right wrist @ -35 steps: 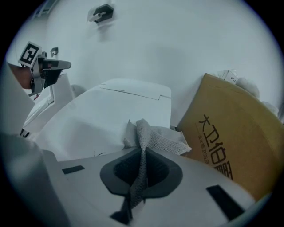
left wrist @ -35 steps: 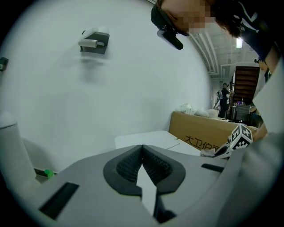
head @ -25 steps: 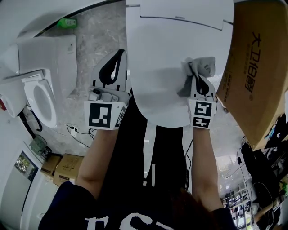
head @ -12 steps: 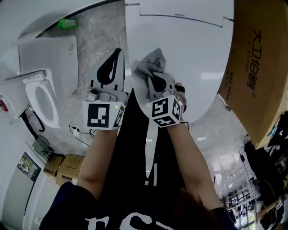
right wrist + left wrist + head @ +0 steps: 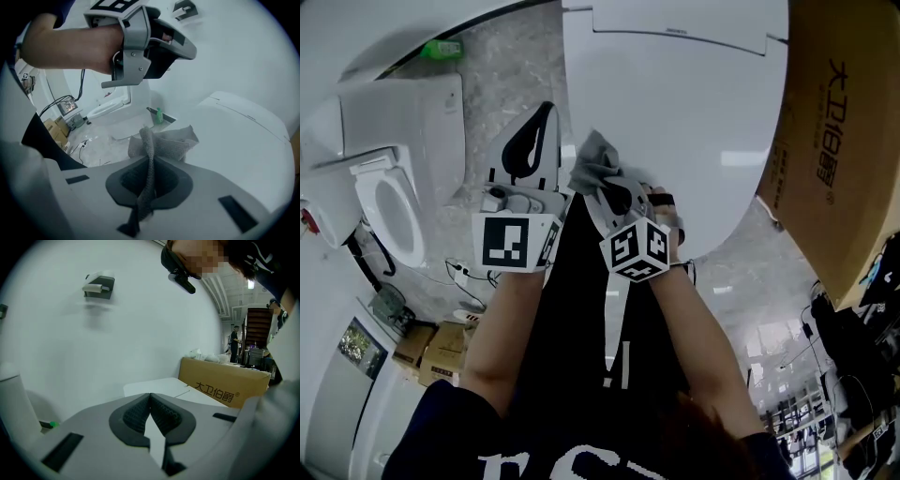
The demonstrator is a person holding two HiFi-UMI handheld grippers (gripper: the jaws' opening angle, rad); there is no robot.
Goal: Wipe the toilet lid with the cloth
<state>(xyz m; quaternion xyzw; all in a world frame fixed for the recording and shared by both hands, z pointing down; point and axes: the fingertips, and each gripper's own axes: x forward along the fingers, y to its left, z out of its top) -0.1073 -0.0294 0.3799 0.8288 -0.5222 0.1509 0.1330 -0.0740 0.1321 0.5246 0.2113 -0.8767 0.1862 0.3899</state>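
Just swept: right gripper [image 5: 617,187], jaws clamped on cloth [image 5: 598,161], went from right side of toilet lid [image 5: 694,112] across front to its left edge within last second. Cloth now bunched at lid's left front rim. Left gripper [image 5: 546,114] unmoved beside lid, jaws closed, empty. Judgement: one front pass done; rear of lid probably unwiped.

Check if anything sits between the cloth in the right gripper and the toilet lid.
Nothing visible does. The right gripper has the cloth clamped in its jaws at the toilet lid's left edge. The left gripper, shut and empty, sits off the lid to the left.
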